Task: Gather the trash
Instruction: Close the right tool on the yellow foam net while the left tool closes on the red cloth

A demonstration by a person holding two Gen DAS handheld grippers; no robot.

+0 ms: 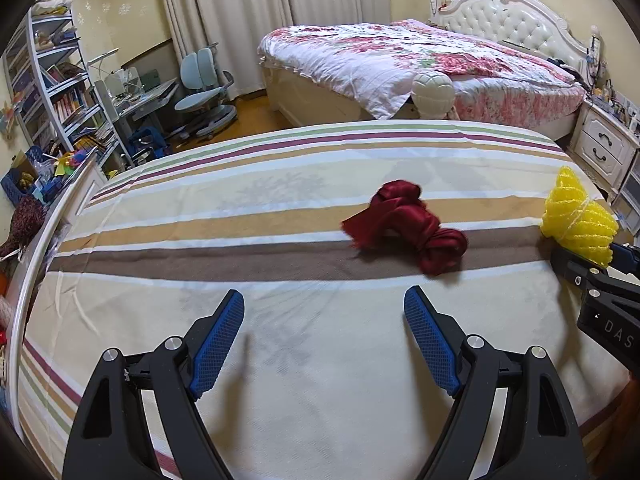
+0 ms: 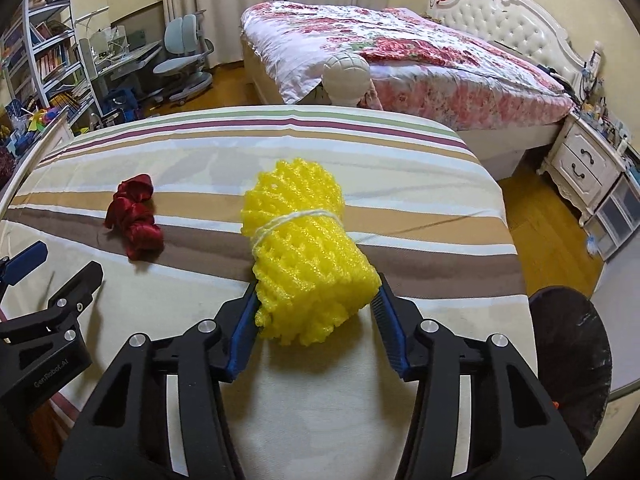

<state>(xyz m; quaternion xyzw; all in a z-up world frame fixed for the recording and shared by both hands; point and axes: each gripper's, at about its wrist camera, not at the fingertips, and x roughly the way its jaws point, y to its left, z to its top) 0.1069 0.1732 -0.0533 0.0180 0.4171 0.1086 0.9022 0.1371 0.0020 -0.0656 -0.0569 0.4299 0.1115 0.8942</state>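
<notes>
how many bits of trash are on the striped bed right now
2. The yellow foam net roll sits near the bed's right edge, between the fingers of the right gripper. The red crumpled ribbon lies on the brown stripe, ahead of the open left gripper. More may be out of view.

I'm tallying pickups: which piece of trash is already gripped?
The yellow foam net, tied with string, sits clamped in the right gripper. The red ribbon lies loose, untouched.

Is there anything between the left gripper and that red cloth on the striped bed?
Nothing visible. The left gripper is open, and only bare striped sheet lies between it and the red cloth, which sits ahead and slightly to the right. The right gripper, holding the yellow foam net, is off to the side.
</notes>
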